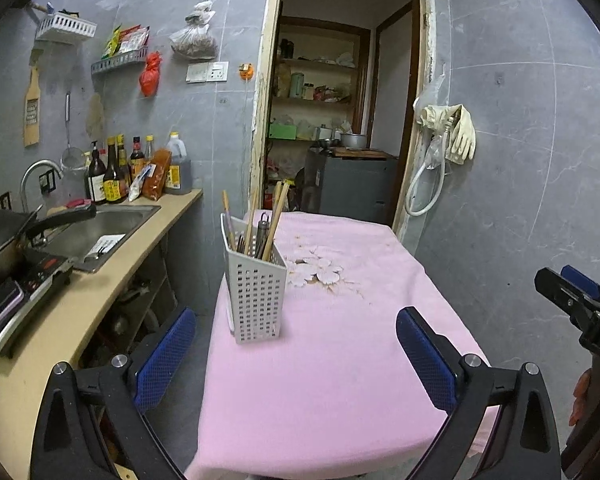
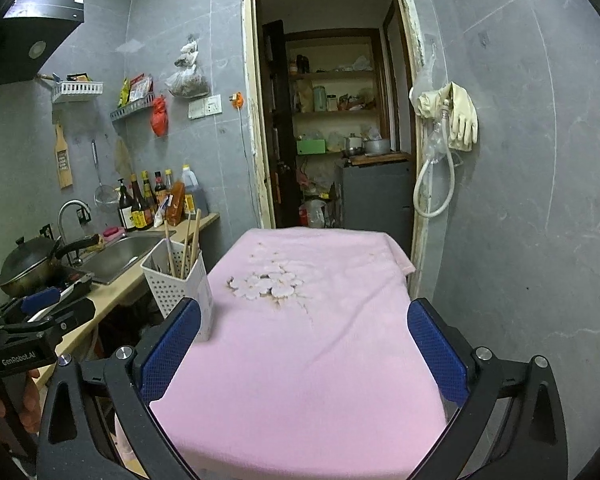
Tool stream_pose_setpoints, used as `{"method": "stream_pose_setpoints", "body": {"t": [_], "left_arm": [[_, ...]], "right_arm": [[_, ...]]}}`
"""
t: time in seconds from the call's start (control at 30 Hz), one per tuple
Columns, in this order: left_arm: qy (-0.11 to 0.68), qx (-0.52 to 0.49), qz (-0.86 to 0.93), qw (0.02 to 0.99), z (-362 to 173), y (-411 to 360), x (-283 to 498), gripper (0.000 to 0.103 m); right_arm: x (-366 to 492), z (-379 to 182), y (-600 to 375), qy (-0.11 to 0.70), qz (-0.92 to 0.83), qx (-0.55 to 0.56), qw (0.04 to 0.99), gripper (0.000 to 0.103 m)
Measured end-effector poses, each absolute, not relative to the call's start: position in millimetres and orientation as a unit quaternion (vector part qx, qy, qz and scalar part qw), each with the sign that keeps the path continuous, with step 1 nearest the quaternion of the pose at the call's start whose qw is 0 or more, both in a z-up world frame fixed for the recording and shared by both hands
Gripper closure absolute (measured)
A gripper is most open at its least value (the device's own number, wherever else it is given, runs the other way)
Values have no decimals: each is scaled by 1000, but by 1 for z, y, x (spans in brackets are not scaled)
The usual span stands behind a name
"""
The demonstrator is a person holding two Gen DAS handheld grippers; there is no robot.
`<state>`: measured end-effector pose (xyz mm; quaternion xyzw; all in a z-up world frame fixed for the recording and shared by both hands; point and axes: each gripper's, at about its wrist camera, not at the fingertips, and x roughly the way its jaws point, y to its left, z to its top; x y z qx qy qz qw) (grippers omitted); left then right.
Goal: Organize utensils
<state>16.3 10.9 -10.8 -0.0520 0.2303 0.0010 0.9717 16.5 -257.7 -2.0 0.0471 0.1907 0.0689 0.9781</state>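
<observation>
A white perforated utensil holder (image 1: 256,292) stands on the left side of the pink-clothed table (image 1: 340,380). It holds wooden chopsticks (image 1: 276,220) and some metal utensils (image 1: 262,232). My left gripper (image 1: 296,356) is open and empty, hovering over the table's near edge, in front of the holder. In the right wrist view the holder (image 2: 180,284) stands at the left, just beyond my left finger. My right gripper (image 2: 304,344) is open and empty above the table's near half.
A counter (image 1: 112,280) with a sink (image 1: 100,232), wok (image 1: 4,240) and sauce bottles (image 1: 116,176) runs along the left. A doorway (image 1: 340,120) to a pantry opens behind the table. Rubber gloves (image 1: 460,132) hang on the right wall. A flower pattern (image 2: 268,284) marks the cloth.
</observation>
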Motion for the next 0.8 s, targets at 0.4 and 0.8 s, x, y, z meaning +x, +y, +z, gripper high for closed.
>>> {"method": "stream_pose_setpoints", "body": {"t": [0.4, 0.8], "left_arm": [[228, -51, 0, 972, -14, 11, 4, 1], [225, -48, -1, 973, -12, 9, 0, 1]], "right_arm": [[10, -9, -262, 196, 67, 47, 977, 1], [7, -10, -265, 197, 65, 46, 977, 1]]}}
